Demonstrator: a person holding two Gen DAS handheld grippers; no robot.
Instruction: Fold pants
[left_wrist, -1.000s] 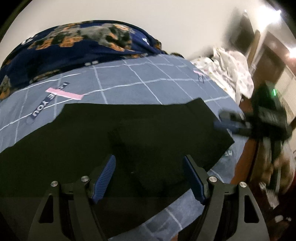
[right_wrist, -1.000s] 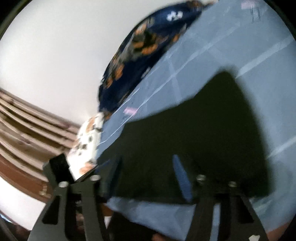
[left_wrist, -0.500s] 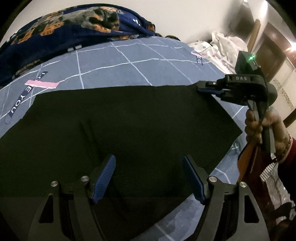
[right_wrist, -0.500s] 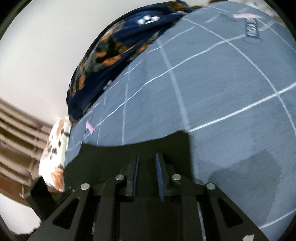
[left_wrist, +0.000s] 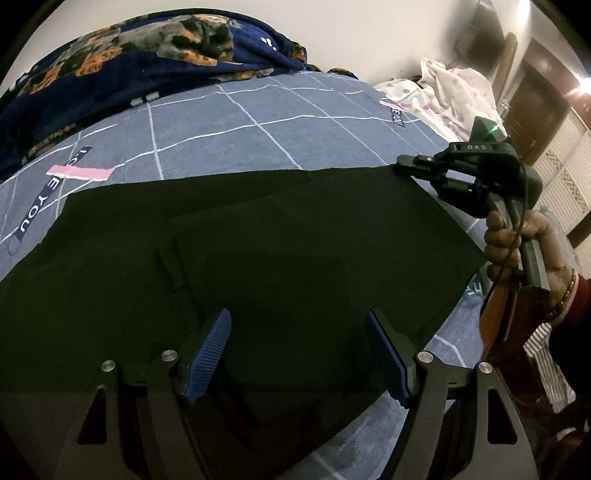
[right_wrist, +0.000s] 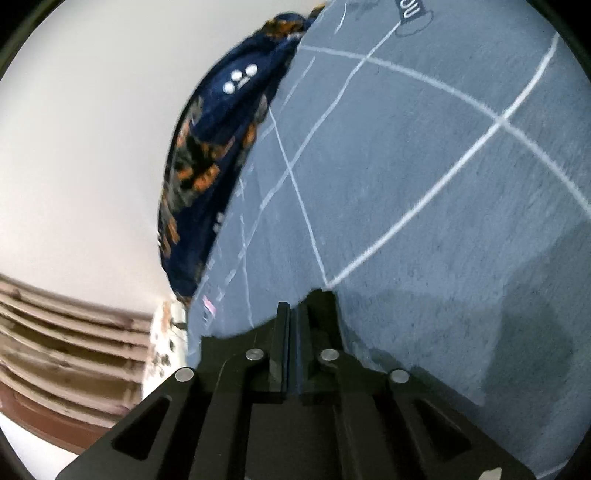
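Note:
The black pants (left_wrist: 280, 240) lie spread flat on the blue grid-patterned bedsheet (left_wrist: 258, 136), one layer folded over another. My left gripper (left_wrist: 297, 350) is open and empty, its blue pads (left_wrist: 208, 350) hovering over the near part of the pants. My right gripper (right_wrist: 290, 321) is shut on the far right corner of the pants (right_wrist: 325, 299); it also shows in the left wrist view (left_wrist: 400, 164), held by a hand, pinching that corner at the sheet.
A dark blue floral blanket (left_wrist: 129, 62) lies heaped along the far side of the bed. White patterned cloth (left_wrist: 454, 92) is piled at the far right. A wooden door (left_wrist: 535, 103) and the bed's right edge are beyond the right gripper.
My right gripper closed on the corner of the pants and carried it to the far right, spreading the folded layer flat. My left gripper stayed open above the pants.

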